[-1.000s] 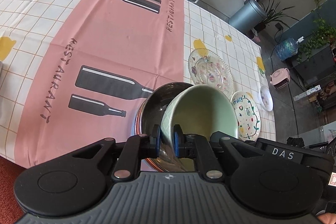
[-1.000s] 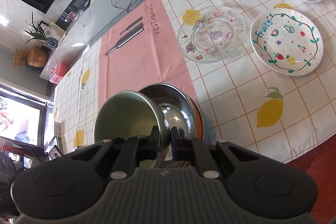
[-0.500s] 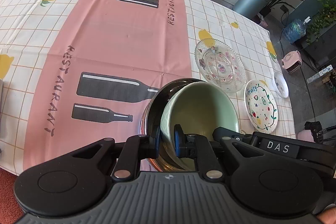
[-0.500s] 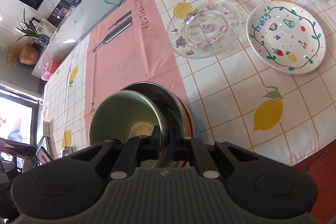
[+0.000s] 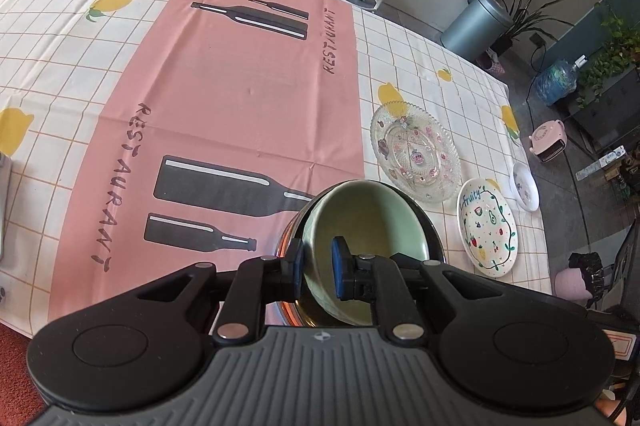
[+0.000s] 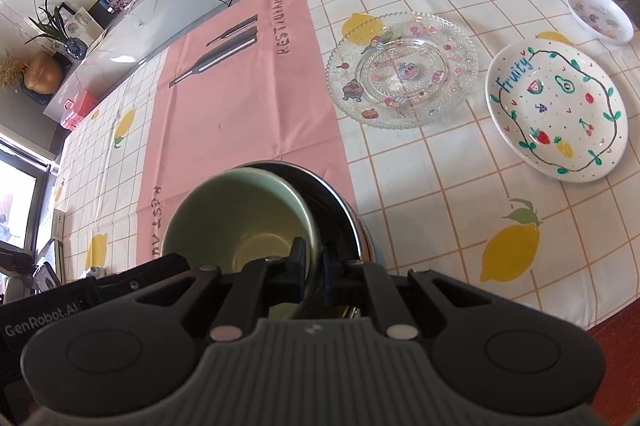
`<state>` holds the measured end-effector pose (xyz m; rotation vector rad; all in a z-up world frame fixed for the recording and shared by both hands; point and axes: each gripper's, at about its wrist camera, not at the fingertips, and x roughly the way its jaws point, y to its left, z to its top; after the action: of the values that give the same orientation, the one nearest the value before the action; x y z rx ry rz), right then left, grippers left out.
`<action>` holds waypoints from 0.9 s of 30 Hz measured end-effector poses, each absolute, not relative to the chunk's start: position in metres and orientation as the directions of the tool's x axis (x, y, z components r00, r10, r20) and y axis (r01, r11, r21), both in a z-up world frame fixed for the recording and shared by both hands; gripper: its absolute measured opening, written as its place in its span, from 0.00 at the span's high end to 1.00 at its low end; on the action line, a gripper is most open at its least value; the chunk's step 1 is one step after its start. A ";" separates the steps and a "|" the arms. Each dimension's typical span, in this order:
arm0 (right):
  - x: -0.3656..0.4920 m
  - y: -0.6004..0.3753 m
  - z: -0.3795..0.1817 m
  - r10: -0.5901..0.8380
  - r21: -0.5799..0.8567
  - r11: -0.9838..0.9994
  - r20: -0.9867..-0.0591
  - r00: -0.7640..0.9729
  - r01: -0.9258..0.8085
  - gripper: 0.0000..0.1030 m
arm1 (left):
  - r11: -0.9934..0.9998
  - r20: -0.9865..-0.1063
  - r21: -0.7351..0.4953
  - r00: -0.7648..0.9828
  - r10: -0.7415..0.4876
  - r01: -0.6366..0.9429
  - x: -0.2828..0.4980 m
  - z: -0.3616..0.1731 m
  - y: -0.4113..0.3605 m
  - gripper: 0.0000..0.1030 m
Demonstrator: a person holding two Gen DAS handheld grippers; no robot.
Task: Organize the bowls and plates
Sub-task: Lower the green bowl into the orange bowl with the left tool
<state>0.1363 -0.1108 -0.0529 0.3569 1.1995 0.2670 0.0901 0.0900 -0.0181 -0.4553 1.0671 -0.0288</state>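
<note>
Green bowl (image 5: 362, 222) now lower in steel bowl (image 6: 332, 194); both grippers, L (image 5: 318, 264) & R (image 6: 314, 268), angled down, clamped on its rim.

The green bowl (image 5: 360, 226) hides most of the steel bowl (image 6: 332, 202) beneath it. Each gripper body covers the green bowl's near rim. Whether the bowls touch is indeterminate.

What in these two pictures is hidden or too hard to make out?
- Underside of the green bowl: both views, hidden by its own wall and the metal bowl.
- What lies under the metal bowl: only an orange edge shows in the left view.
- Prints on the small white dish: too small.
- Near table edge: hidden by the gripper bodies.
</note>
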 end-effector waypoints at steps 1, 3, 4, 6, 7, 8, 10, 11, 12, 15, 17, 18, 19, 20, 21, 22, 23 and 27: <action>0.137 -0.111 -0.053 0.385 0.405 0.914 -0.857 0.341 -0.015 0.94 | 0.906 -0.830 -0.375 0.506 -0.234 -0.196 0.089 -0.016 0.091 0.85; 0.136 -0.109 -0.053 0.380 0.398 0.917 -0.858 0.346 -0.021 0.94 | 0.908 -0.813 -0.375 0.538 -0.224 -0.189 0.087 -0.009 0.093 0.85; 0.136 -0.109 -0.051 0.377 0.394 0.919 -0.856 0.353 -0.026 0.94 | 0.909 -0.805 -0.376 0.549 -0.223 -0.182 0.087 -0.005 0.094 0.85; 0.137 -0.108 -0.050 0.370 0.387 0.922 -0.857 0.358 -0.028 0.94 | 0.909 -0.799 -0.377 0.558 -0.224 -0.175 0.088 -0.002 0.095 0.85; 0.137 -0.109 -0.050 0.370 0.387 0.922 -0.857 0.357 -0.026 0.94 | 0.909 -0.798 -0.377 0.560 -0.223 -0.177 0.088 -0.001 0.095 0.85; 0.138 -0.109 -0.049 0.373 0.390 0.920 -0.857 0.357 -0.025 0.93 | 0.909 -0.798 -0.377 0.561 -0.221 -0.179 0.088 -0.002 0.096 0.85; 0.138 -0.111 -0.047 0.382 0.399 0.917 -0.852 0.357 -0.029 0.91 | 0.908 -0.801 -0.376 0.557 -0.219 -0.185 0.088 -0.005 0.097 0.85; 0.137 -0.112 -0.045 0.385 0.400 0.916 -0.849 0.362 -0.035 0.91 | 0.906 -0.804 -0.377 0.553 -0.218 -0.191 0.088 -0.007 0.098 0.83; 0.137 -0.112 -0.043 0.384 0.399 0.916 -0.846 0.369 -0.039 0.89 | 0.904 -0.808 -0.378 0.549 -0.216 -0.201 0.088 -0.010 0.098 0.80; 0.136 -0.116 -0.032 0.376 0.388 0.920 -0.833 0.406 -0.058 0.84 | 0.897 -0.812 -0.384 0.542 -0.216 -0.219 0.087 -0.016 0.100 0.73; 0.135 -0.121 -0.025 0.396 0.410 0.910 -0.816 0.421 -0.061 0.83 | 0.893 -0.810 -0.392 0.543 -0.221 -0.221 0.087 -0.017 0.101 0.67; 0.134 -0.124 -0.021 0.404 0.418 0.906 -0.805 0.434 -0.067 0.83 | 0.891 -0.806 -0.398 0.547 -0.225 -0.220 0.086 -0.018 0.102 0.60; 0.133 -0.127 -0.016 0.413 0.428 0.901 -0.793 0.448 -0.074 0.82 | 0.888 -0.801 -0.405 0.553 -0.228 -0.219 0.085 -0.018 0.102 0.57; 0.132 -0.129 -0.012 0.422 0.437 0.896 -0.782 0.458 -0.079 0.82 | 0.885 -0.796 -0.410 0.560 -0.230 -0.220 0.084 -0.018 0.102 0.51; 0.131 -0.132 -0.009 0.429 0.444 0.892 -0.775 0.465 -0.082 0.74 | 0.882 -0.789 -0.417 0.569 -0.231 -0.219 0.083 -0.018 0.103 0.46; 0.131 -0.134 -0.007 0.433 0.449 0.889 -0.768 0.471 -0.086 0.61 | 0.880 -0.784 -0.422 0.576 -0.233 -0.219 0.082 -0.019 0.103 0.44; 0.130 -0.136 -0.006 0.434 0.450 0.889 -0.764 0.477 -0.088 0.56 | 0.878 -0.781 -0.425 0.579 -0.232 -0.221 0.081 -0.020 0.102 0.40; 0.126 -0.145 -0.018 0.421 0.446 0.893 -0.777 0.468 -0.062 0.39 | 0.857 -0.778 -0.452 0.579 -0.242 -0.249 0.077 -0.034 0.104 0.36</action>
<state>0.1259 -0.1446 -0.0184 0.3828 1.0483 0.3049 0.0770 0.1044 -0.0341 -0.5640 0.9670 0.0042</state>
